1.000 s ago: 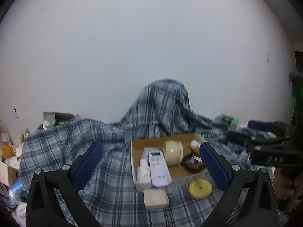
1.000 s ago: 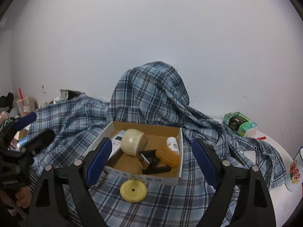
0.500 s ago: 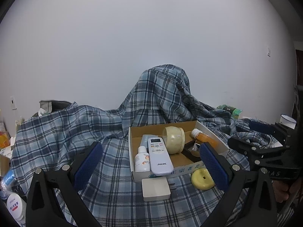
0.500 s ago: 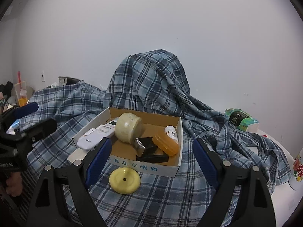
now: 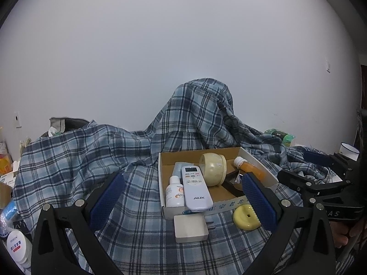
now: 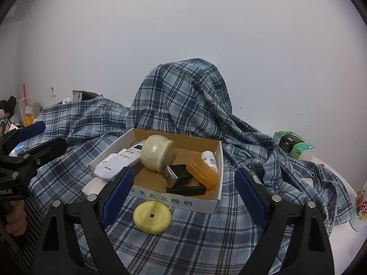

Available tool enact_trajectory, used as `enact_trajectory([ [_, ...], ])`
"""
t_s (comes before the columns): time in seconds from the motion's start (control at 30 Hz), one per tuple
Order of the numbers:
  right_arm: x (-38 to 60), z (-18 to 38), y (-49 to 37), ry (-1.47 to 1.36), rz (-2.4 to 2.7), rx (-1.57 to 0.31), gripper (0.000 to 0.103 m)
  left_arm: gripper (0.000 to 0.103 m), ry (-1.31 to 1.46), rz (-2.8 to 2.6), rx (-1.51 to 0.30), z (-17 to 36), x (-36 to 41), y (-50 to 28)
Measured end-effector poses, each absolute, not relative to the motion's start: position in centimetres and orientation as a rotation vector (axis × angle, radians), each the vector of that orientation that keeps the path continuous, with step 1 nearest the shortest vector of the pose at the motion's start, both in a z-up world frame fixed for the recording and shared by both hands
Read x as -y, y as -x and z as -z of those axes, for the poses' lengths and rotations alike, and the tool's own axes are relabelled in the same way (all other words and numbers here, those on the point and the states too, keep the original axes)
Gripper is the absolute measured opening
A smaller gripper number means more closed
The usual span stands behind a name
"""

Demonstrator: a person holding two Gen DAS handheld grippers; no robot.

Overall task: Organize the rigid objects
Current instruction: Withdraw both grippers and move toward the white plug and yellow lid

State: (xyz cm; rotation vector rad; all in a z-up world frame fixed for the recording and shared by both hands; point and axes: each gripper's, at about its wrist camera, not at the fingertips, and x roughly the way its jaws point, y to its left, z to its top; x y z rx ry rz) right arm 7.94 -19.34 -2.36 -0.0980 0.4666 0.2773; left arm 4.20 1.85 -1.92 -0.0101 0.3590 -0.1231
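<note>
**Yellow disc in front of the box, between spread jaws**

A pale yellow disc [image 6: 152,217] with a square hole in its middle is seen lying flat on the plaid cloth [image 6: 206,233], just in front of the cardboard box [image 6: 174,200] and outside it. In the right wrist view it is placed low between the two blue pads of the right gripper [image 6: 183,190], nearer the left pad, and is touched by neither. The jaws of that gripper are spread wide and are opening; nothing is held by them.

In the left wrist view the disc [image 5: 246,217] is partly covered by the right-hand pad of the left gripper [image 5: 183,201], whose jaws are likewise held wide apart with nothing gripped. A white square block [image 5: 190,228] is found on the cloth against the box front, well left of the disc.

Inside the box a white remote [image 5: 196,191], a white bottle [image 5: 174,191], a cream round container [image 6: 157,153] lying on its side, an orange case [image 6: 203,171], a small capped vial [image 6: 209,158] and a black item [image 6: 183,180] are kept. A green tissue pack [image 6: 293,144] is set apart at the right.
</note>
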Motion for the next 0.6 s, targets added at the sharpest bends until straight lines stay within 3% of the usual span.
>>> enact_trajectory([
  [0.27, 19.3, 3.1, -8.5, 0.095, -0.288, -0.506, 0.089, 0.103, 0.004, 0.137, -0.484, 2.8, -1.8, -5.7],
  [0.6, 20.4, 3.6, -9.5, 0.039, -0.281, -0.549, 0.089, 0.103, -0.021, 0.175, -0.856, 6.6, -2.1, -9.8],
])
